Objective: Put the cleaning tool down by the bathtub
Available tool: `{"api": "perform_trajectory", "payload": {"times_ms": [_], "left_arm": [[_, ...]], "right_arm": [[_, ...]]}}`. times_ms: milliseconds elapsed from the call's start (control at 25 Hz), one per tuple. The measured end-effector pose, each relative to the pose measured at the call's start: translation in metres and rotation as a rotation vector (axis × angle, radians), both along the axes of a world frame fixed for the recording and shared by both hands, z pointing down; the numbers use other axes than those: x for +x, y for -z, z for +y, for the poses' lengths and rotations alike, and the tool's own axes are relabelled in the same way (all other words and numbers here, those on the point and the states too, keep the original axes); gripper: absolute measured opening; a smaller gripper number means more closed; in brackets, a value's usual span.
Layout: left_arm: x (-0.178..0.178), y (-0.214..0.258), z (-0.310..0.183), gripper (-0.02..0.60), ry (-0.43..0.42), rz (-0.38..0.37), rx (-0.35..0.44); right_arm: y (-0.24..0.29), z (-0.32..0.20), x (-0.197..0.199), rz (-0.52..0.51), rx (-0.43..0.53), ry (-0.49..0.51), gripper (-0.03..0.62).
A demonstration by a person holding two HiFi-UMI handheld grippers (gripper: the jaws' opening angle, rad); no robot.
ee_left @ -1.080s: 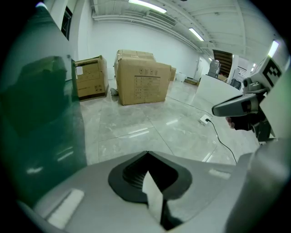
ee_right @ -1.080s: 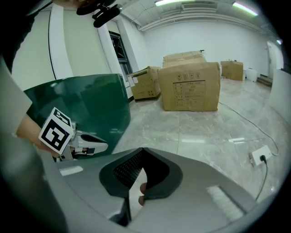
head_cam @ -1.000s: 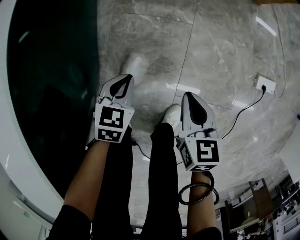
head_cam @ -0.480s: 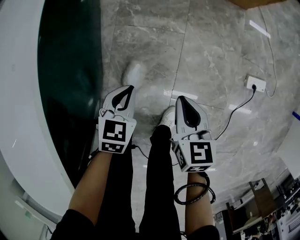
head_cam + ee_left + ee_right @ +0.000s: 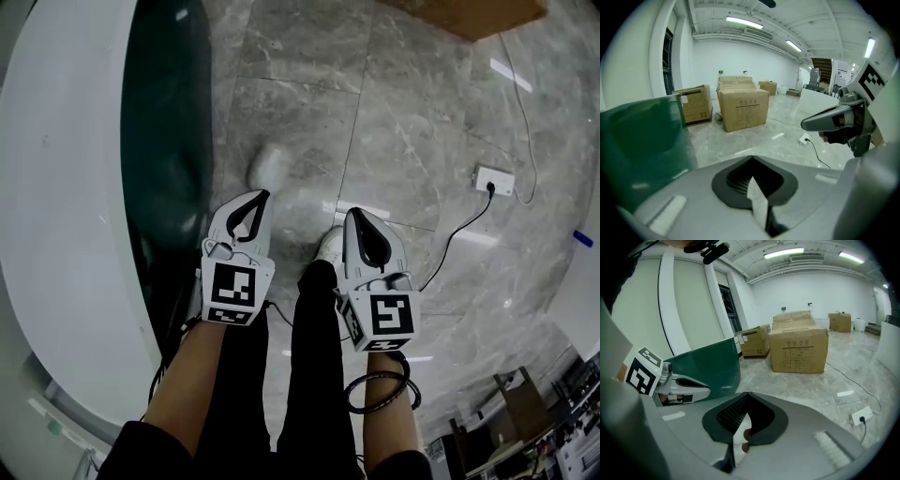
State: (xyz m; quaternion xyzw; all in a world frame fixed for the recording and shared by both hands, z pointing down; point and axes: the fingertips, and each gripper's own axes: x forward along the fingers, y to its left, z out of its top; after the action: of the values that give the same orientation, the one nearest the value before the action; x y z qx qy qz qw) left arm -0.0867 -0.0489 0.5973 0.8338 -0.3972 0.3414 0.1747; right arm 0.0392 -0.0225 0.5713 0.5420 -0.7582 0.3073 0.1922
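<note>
No cleaning tool shows in any view. The bathtub (image 5: 66,206) curves down the left of the head view, with a white rim and a dark green outer wall (image 5: 164,141). My left gripper (image 5: 255,199) hangs just right of that wall, jaws shut and holding nothing. My right gripper (image 5: 359,217) is level with it a little to the right, also shut and holding nothing. In the left gripper view the shut left gripper (image 5: 752,159) faces the green wall (image 5: 642,150) and the right gripper (image 5: 834,122). The right gripper view shows its shut right gripper (image 5: 747,394), the left gripper (image 5: 679,385) and the green wall (image 5: 708,366).
I stand on grey marble floor (image 5: 422,112), my white shoes (image 5: 269,167) below the grippers. A white power strip (image 5: 492,180) with a black cable lies at the right. Cardboard boxes (image 5: 743,108) stand further off, and one cardboard edge (image 5: 478,14) shows at the top.
The head view has swung toward the tub, so its white rim fills more of the left. Both grippers stay shut, side by side, a little lower in the frame.
</note>
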Motion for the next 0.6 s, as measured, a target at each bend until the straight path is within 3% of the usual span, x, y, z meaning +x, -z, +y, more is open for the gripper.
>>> {"api": "perform_trajectory", "payload": {"times_ms": [600], "left_arm": [[-0.009, 0.088, 0.002, 0.000, 0.044, 0.007, 0.079]], "right_arm": [[0.084, -0.008, -0.010, -0.029, 0.074, 0.019, 0.023]]}}
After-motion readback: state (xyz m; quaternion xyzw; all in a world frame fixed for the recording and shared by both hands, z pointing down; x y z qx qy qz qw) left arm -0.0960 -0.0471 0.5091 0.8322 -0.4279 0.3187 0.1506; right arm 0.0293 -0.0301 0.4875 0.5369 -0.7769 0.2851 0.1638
